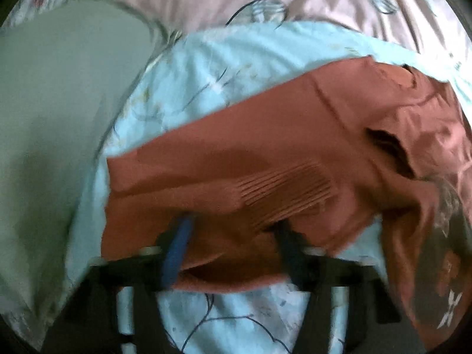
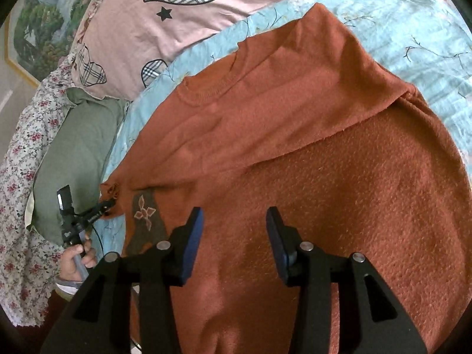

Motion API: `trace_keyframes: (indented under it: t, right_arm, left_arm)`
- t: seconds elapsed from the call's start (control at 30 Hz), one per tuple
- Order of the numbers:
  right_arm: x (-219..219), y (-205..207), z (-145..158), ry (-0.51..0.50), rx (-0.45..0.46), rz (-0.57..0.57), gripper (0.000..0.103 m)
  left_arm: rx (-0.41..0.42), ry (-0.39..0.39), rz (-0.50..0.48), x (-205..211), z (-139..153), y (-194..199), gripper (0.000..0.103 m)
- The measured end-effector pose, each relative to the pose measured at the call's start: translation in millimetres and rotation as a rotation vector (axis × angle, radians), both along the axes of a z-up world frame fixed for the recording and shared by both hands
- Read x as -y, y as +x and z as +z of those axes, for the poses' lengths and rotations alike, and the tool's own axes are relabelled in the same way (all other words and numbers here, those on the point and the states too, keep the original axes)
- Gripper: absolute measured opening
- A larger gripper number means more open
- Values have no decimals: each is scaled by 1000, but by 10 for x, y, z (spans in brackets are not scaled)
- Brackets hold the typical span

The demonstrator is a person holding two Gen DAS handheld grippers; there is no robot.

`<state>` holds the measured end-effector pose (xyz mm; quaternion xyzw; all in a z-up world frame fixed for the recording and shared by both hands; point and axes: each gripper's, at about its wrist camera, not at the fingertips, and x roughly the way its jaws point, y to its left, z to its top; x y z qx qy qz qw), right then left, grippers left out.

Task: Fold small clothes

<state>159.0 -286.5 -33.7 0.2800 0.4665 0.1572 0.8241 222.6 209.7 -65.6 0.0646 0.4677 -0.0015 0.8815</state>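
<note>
a rust-orange sweater (image 2: 295, 153) is spread over a light blue bedspread (image 2: 413, 38) on a bed, with its round collar (image 2: 212, 88) turned away from the right gripper (image 2: 234, 216). the right jaws are held apart, hovering just over the fuzzy fabric; nothing is pinched between them. the smooth upper part of the sweater lies ahead of these jaws, and a fuzzier layer of the same colour lies directly beneath and to their right. a small grey patch with a pale flower design (image 2: 144, 215) is seen just to the left of the left finger.

further to the left of the right jaws, the left gripper (image 2: 103, 206) is seen small, held by a hand (image 2: 75, 261), its tips brought nearly together on a bunched corner of the sweater. in the left wrist view, which is blurred, the sweater (image 1: 265, 162) is draped across the fingers (image 1: 180, 242) of the left gripper (image 1: 233, 230), so the fingertips are hidden beneath the cloth; the fabric appears to be gripped there.

a green pillow (image 2: 76, 153) lies beyond the left gripper, on a flowered sheet (image 2: 20, 177). a pink cover with checked heart shapes (image 2: 165, 20) is seen beyond the bedspread, far ahead of the jaws.
</note>
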Motion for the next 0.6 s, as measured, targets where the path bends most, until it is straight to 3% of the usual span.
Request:
trace_keyframes:
  t: [0.03,0.23,0.37,0.6]
  right_arm:
    - [-14,-4,13,4,6,1,45]
    - [-36,-21,115,26,49,13,45]
    - [25,-55,156,42,64,5,45]
    - [320,-143,173,61,88,-66,45]
  left_arm:
    - [-6,-54,19,-87,19,15,4]
    - [137,-264,112,-189,499,-152,3]
    - [215,-422,54,235,894,-218,3]
    - [293,-550,-94,1179,1321,-82,3]
